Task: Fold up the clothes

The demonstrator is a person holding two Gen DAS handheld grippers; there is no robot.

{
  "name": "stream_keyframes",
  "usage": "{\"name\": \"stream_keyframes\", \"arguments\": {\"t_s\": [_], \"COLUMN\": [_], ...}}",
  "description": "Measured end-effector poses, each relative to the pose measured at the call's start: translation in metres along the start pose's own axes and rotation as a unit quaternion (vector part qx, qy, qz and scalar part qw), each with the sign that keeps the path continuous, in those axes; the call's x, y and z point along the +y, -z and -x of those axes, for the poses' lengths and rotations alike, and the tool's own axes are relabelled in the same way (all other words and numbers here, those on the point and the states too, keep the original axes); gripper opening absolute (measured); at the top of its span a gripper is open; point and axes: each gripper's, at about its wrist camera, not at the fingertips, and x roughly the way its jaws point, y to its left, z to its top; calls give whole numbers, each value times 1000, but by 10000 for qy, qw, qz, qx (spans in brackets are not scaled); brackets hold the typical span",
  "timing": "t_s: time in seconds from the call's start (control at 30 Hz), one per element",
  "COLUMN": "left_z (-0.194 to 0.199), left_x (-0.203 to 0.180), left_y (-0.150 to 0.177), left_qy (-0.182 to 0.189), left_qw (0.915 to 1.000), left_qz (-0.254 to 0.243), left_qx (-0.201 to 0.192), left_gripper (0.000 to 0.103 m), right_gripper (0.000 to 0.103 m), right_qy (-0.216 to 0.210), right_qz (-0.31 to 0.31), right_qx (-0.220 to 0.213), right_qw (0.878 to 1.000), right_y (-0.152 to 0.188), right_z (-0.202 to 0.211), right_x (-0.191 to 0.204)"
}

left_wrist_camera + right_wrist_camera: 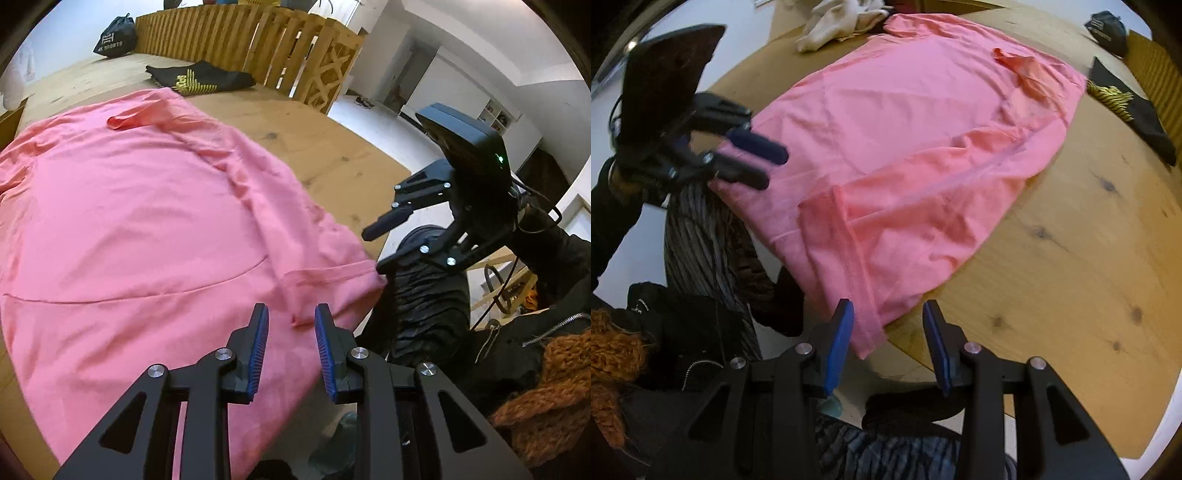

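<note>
Just ahead of the left claw (291, 325), the pink shirt (147, 206) lies spread on the desk (332, 147), its hem spilling over the near edge. It looks light, limp and sure to sag, so hem corners are the best holds. Both claws stand narrowly parted, gripping nothing; the right claw (888, 325) hovers over a hem corner. Beyond lies a folded black garment (201, 79).

A pink shirt (140, 206) lies spread, partly folded, its hem overhanging the wooden table (1071, 266) edge

A shirt (147, 206) lies spread on the table (332, 147), folded garment (201, 78) behind it.
</note>
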Motion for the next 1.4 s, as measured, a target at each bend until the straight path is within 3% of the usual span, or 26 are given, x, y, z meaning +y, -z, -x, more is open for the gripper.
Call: {"name": "stream_keyframes", "arguments": {"t_s": [0.17, 0.27, 0.33, 0.4, 0.43, 0.63, 0.8, 0.87, 0.93, 1.03, 1.17, 1.3, 1.4], "left_z": [-5, -15, -19, -21, -23, -24, -19, -14, -14, -36, -71, -80, -76], "left_x": [9, 8, 8, 11, 12, 16, 16, 6, -7, -28, -43, -54, -62], "left_y": [5, 7, 9, 11, 12, 15, 4, -10, -27, -50, -60, -51, -29], "left_qy": [-96, -235, -272, -276, -294, -220, -283, -59, 104, 213, 260, 510, 928], "left_qw": [9997, 9990, 9987, 9986, 9984, 9987, 9985, 9991, 9981, 9935, 9869, 9792, 9681], "left_qz": [120, 11, -24, -7, -10, -76, -174, -327, -595, -1079, -1440, -1717, -1914], "left_qx": [165, 368, 421, 458, 486, 452, 431, 259, 151, 310, 674, 948, 1325], "left_gripper": [26, 26, 26, 27, 28, 30, 30, 30, 31, 34, 34, 34, 34], "right_gripper": [38, 38, 33, 12, 9, 8, 9, 9, 9, 9, 9, 9, 9], "right_qy": [-102, 116, 285, 345, 372, 427, -26, -285, -262, 64, 608, 448, -122], "right_qz": [134, 263, 314, 363, 376, 311, 318, 268, 93, -331, -657, -673, -432], "right_qx": [13, 142, 203, 204, 208, 398, 867, 782, 586, 153, 15, 20, 395], "right_qw": [9999, 9995, 9989, 9985, 9984, 9978, 9957, 9962, 9979, 9993, 9960, 9967, 9982], "right_y": [-2, -5, -4, -2, 0, 14, 37, 42, 44, 39, 37, 37, 41], "right_z": [-2, -11, -16, -15, -15, -6, 1, 10, 20, 30, 19, 3, -10], "right_x": [10, 20, 25, 28, 30, 37, 49, 50, 45, 31, 16, 23, 42]}}
